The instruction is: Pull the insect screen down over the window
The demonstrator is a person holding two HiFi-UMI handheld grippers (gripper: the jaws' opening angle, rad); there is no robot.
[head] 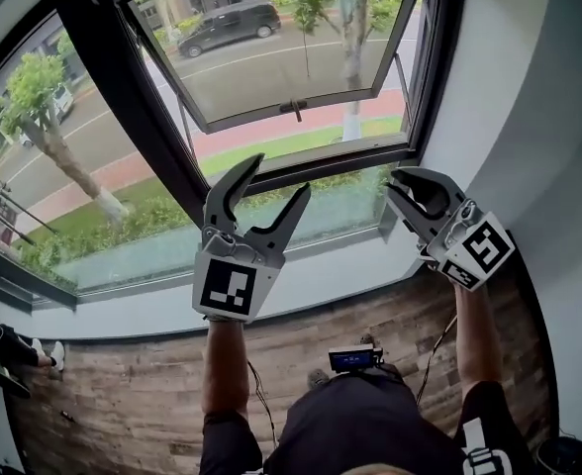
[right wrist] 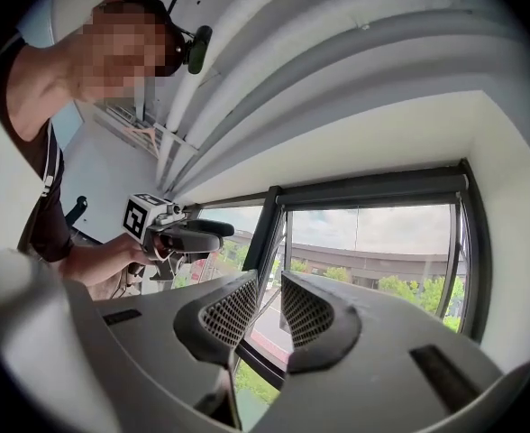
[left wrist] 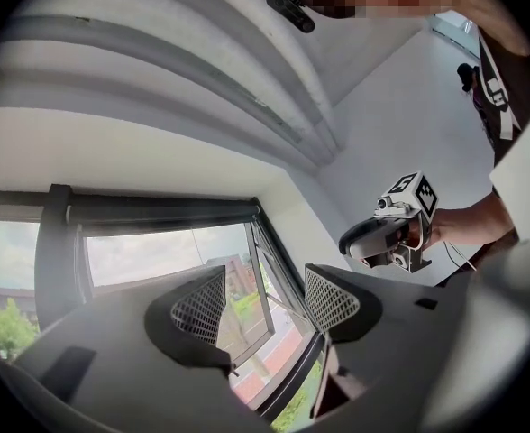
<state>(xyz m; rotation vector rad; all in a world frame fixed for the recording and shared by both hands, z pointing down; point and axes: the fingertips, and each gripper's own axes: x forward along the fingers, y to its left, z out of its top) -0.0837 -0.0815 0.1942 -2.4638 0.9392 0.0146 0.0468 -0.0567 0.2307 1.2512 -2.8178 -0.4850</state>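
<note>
While the left gripper [head: 281, 173] and right gripper [head: 394, 181] gape empty, the dark insect screen [right wrist: 373, 190] sits retracted.

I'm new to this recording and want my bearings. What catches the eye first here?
The dark-framed window, its sash swung open over a street with a dark car, fills the top of the head view. In front of it the left gripper and right gripper are held up, jaws apart, nothing between them.

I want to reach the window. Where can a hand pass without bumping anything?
Free: the gap between the left gripper and right gripper, facing the window; also the wooden floor at left. Tight: between right gripper and the wall.
</note>
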